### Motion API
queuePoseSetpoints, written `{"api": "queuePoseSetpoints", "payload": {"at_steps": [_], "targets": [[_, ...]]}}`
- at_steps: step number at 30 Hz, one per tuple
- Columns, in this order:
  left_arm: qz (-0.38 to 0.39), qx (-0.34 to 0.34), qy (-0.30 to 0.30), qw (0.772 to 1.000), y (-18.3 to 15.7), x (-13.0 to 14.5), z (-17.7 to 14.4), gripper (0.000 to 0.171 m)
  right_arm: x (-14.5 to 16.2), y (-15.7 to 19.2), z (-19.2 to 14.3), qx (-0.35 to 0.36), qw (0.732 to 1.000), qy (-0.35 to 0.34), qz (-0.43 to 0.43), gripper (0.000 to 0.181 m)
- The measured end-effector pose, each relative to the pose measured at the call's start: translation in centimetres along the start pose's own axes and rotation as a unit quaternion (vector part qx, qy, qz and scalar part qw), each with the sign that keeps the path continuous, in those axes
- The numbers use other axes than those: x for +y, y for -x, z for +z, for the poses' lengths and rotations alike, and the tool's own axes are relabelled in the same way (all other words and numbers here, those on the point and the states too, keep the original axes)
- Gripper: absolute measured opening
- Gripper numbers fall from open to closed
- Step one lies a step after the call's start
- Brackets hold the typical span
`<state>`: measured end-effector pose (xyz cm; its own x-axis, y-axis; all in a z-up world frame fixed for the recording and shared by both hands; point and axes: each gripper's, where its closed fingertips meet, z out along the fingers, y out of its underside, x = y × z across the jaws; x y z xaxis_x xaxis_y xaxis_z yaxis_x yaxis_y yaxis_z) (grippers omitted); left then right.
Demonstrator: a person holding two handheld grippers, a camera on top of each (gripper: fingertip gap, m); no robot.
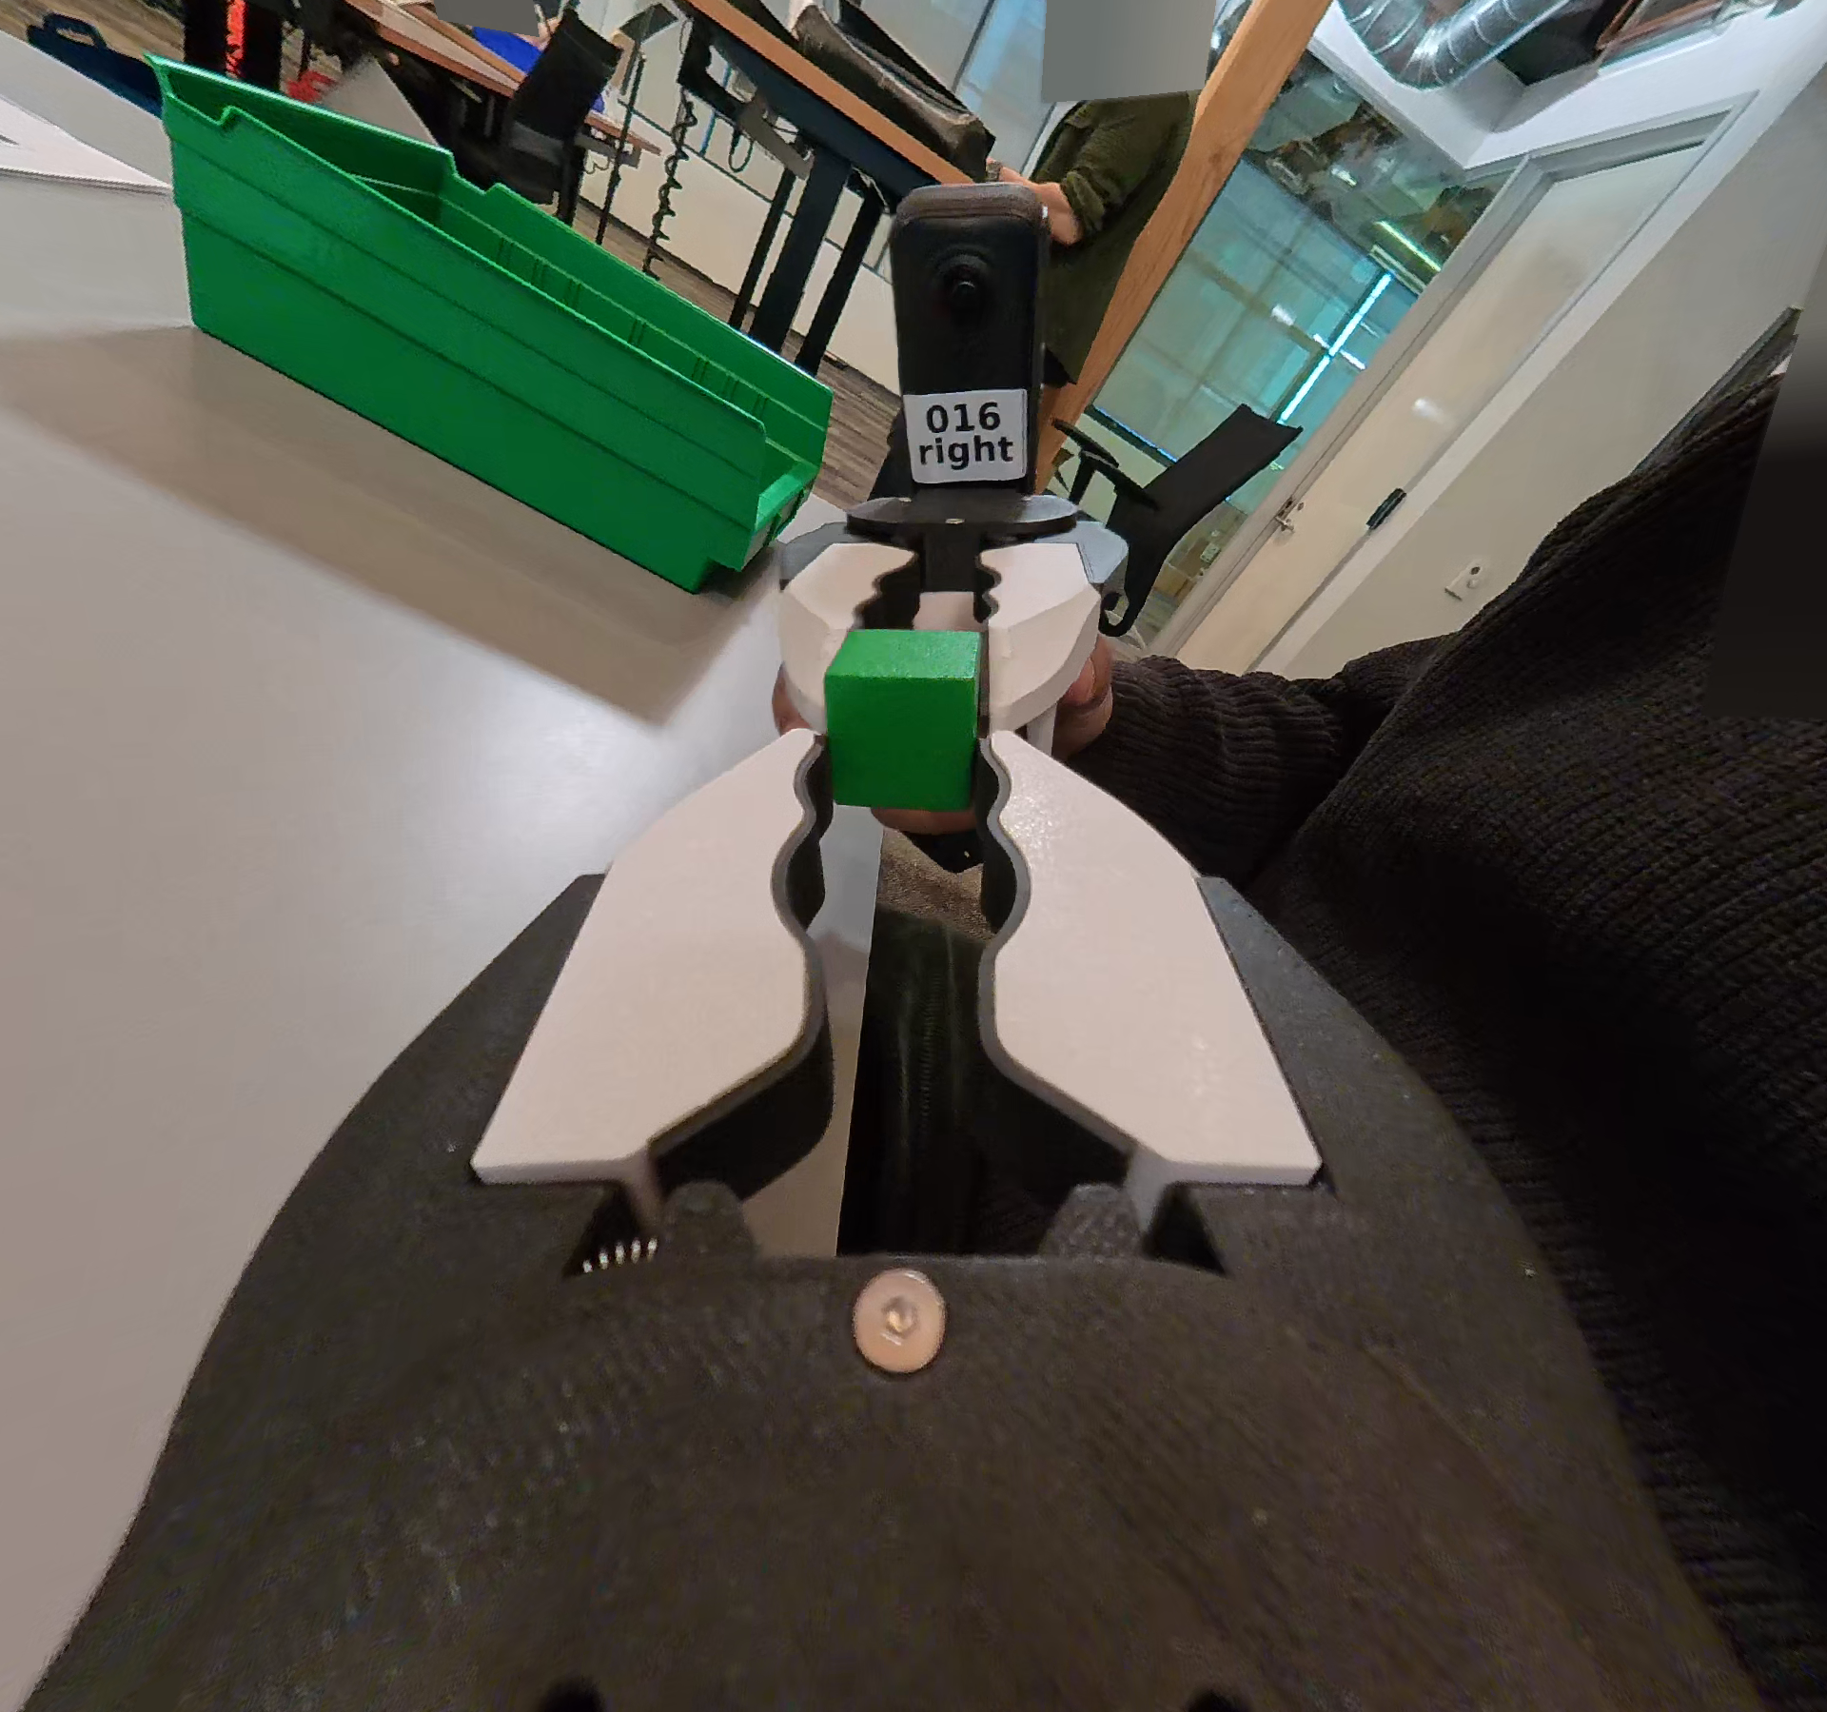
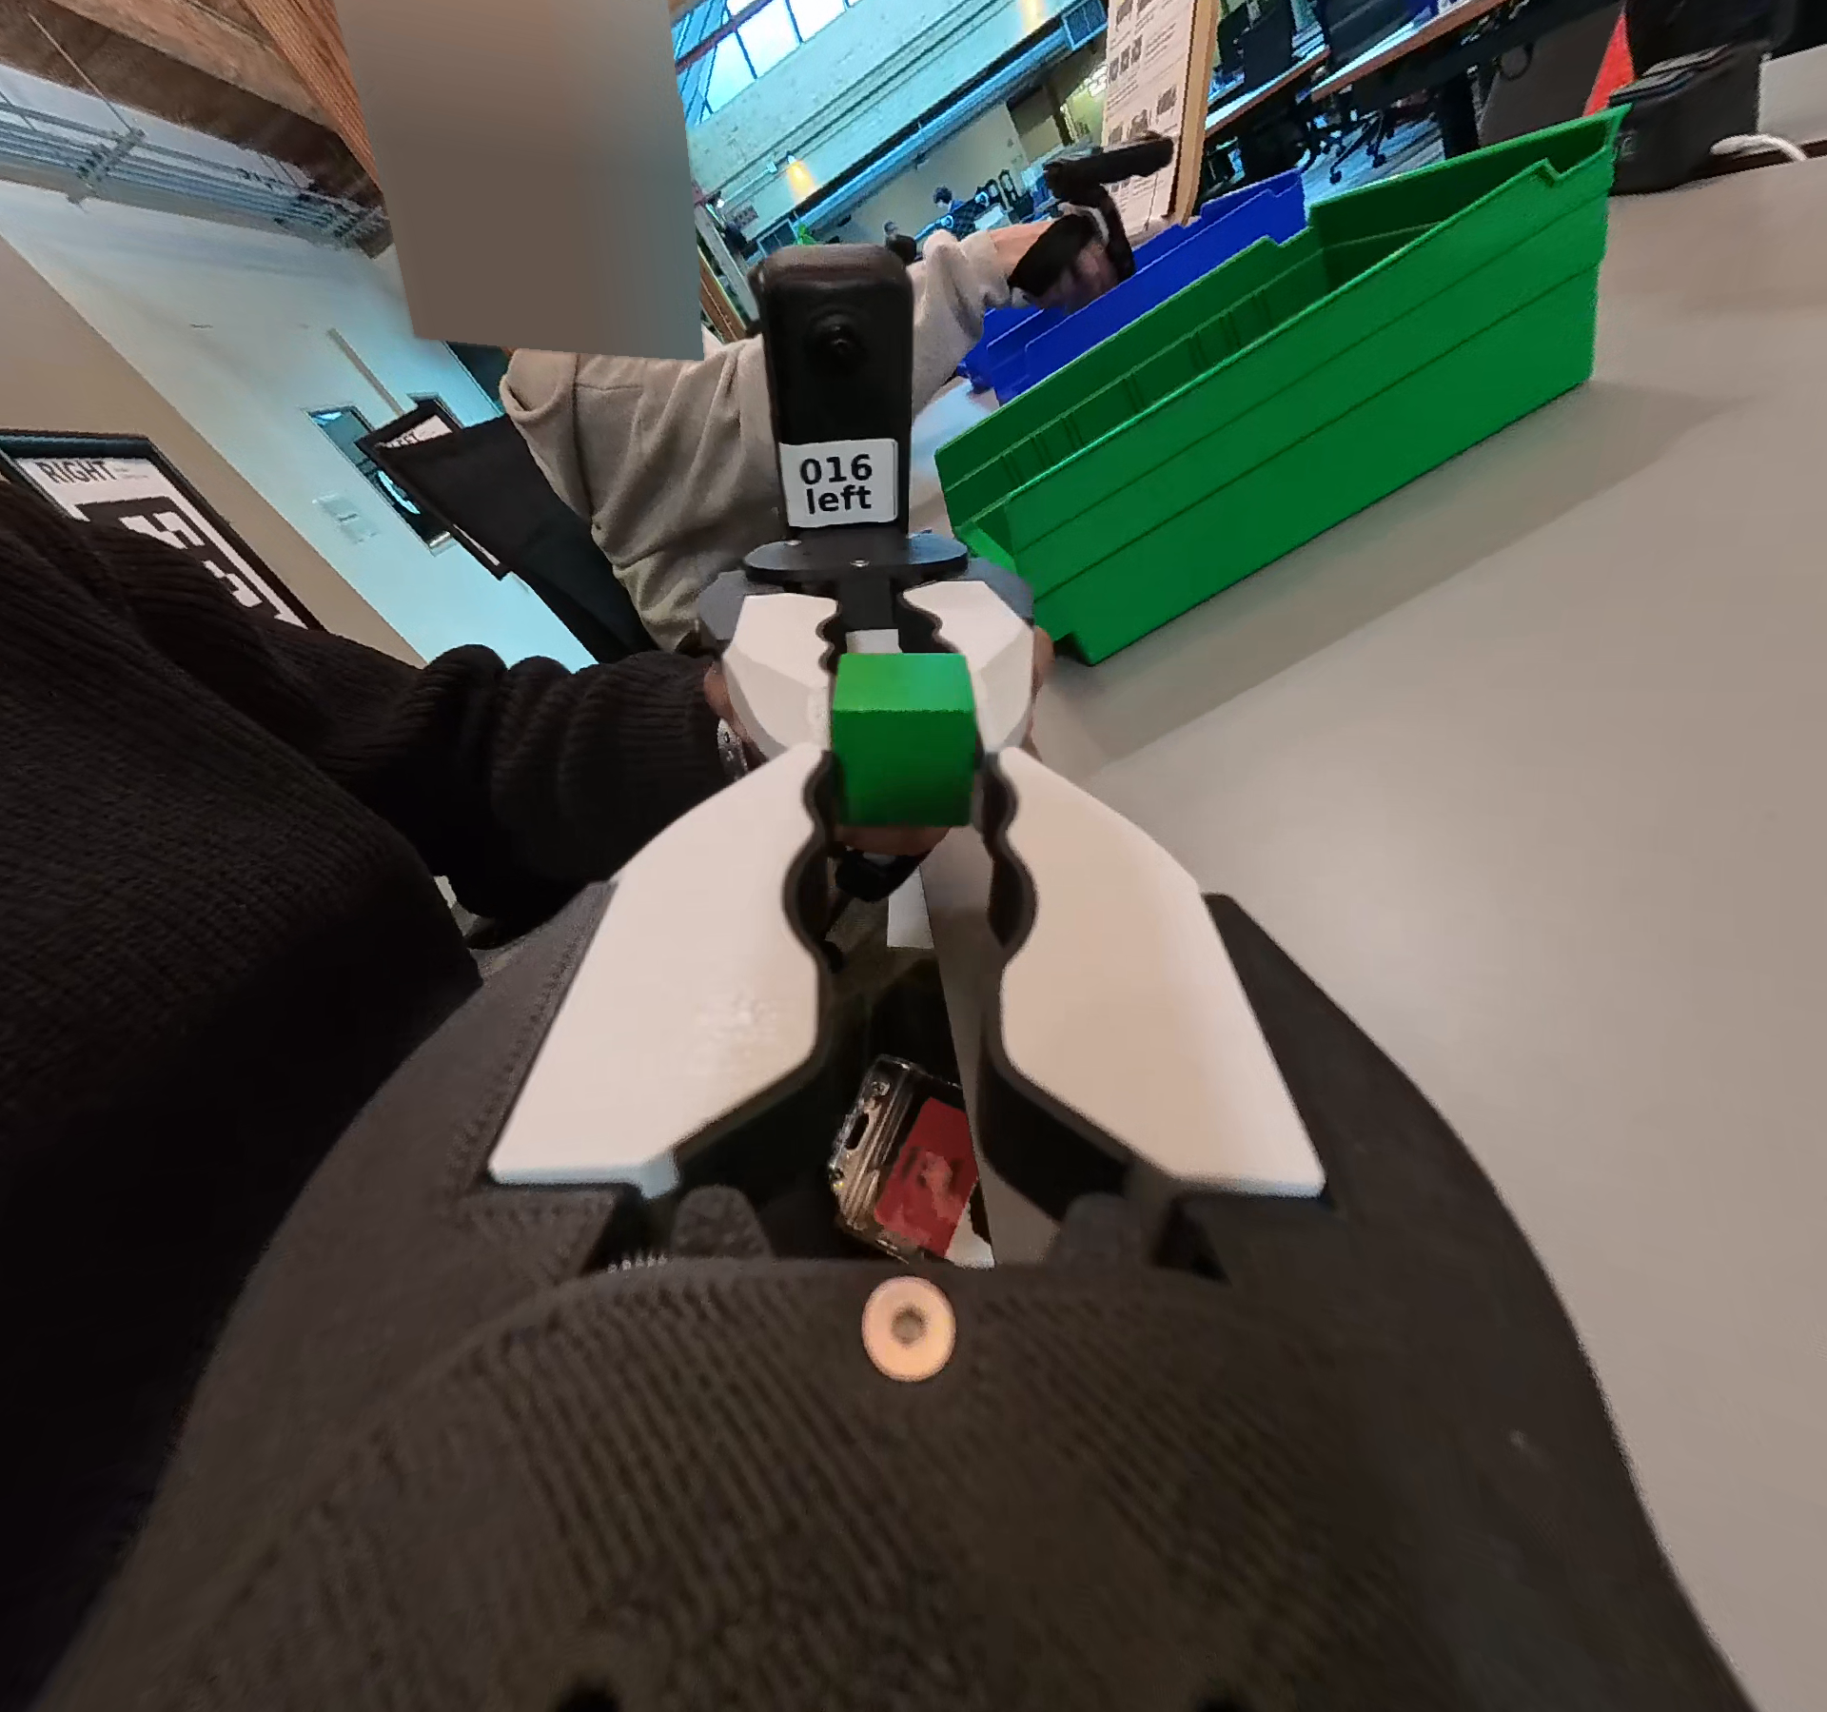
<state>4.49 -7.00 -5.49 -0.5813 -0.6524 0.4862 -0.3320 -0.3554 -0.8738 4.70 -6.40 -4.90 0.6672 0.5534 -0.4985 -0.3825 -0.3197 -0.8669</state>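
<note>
A small green cube (image 1: pixel 900 725) is held in the air just past the grey table's edge, between two grippers that face each other tip to tip. In the left wrist view my left gripper (image 1: pixel 902 760) has its white fingertips (image 1: pixel 781 775) pressed on the cube's two sides. The right gripper (image 1: pixel 934 612) is right behind the cube. In the right wrist view my right gripper (image 2: pixel 905 780) also clamps the cube (image 2: pixel 902 740) by its sides, with the left gripper (image 2: pixel 880 651) just beyond it. Each gripper carries a black camera on top.
A long green bin (image 1: pixel 475 330) stands on the grey table (image 1: pixel 297 775); it also shows in the right wrist view (image 2: pixel 1285 399), with a blue bin (image 2: pixel 1137 280) behind it. A person in a beige hoodie (image 2: pixel 643 458) sits nearby. A black-sleeved arm (image 1: pixel 1483 824) holds the grippers.
</note>
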Motion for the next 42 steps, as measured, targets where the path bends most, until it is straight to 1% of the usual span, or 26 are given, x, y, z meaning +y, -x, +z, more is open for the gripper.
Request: {"api": "queuePoseSetpoints", "payload": {"at_steps": [9,13,17,19,22,25,29,42], "targets": [[-0.004,0.008,-0.001,1.0,-0.2,0.0,0.0,0.028,0.0,0.3,-0.1,-0.008,1.0,0.003,0.001,0.027],[-0.01,0.003,0.008,1.0,0.0,0.3,0.1,0.028,0.0,0.1,-0.1,-0.004,1.0,0.003,0.003,0.027],[-0.004,0.0,0.011,1.0,-0.1,0.4,0.2,0.035,-0.5,0.1,-0.5,-0.012,1.0,-0.014,0.021,0.026],[-0.005,0.001,0.009,1.0,-0.1,0.3,0.2,0.035,-0.6,-0.1,-0.6,-0.012,0.999,-0.019,0.03,0.026],[-0.013,0.009,-0.002,1.0,-0.3,-0.1,0.1,0.038,-0.7,-0.2,-0.7,-0.012,0.999,-0.022,0.035,0.026],[-0.026,0.014,-0.017,0.999,-0.2,-0.5,-0.1,0.038,-0.6,-0.1,-0.6,-0.015,0.999,-0.018,0.034,0.026],[-0.033,0.014,-0.022,0.999,-0.1,-0.6,-0.1,0.038,-0.3,0.1,-0.4,-0.016,0.999,-0.01,0.029,0.026],[-0.034,0.019,-0.022,0.999,-0.3,-0.6,-0.1,0.035,-0.2,0.2,-0.2,-0.019,1.0,-0.004,0.024,0.026]]}}
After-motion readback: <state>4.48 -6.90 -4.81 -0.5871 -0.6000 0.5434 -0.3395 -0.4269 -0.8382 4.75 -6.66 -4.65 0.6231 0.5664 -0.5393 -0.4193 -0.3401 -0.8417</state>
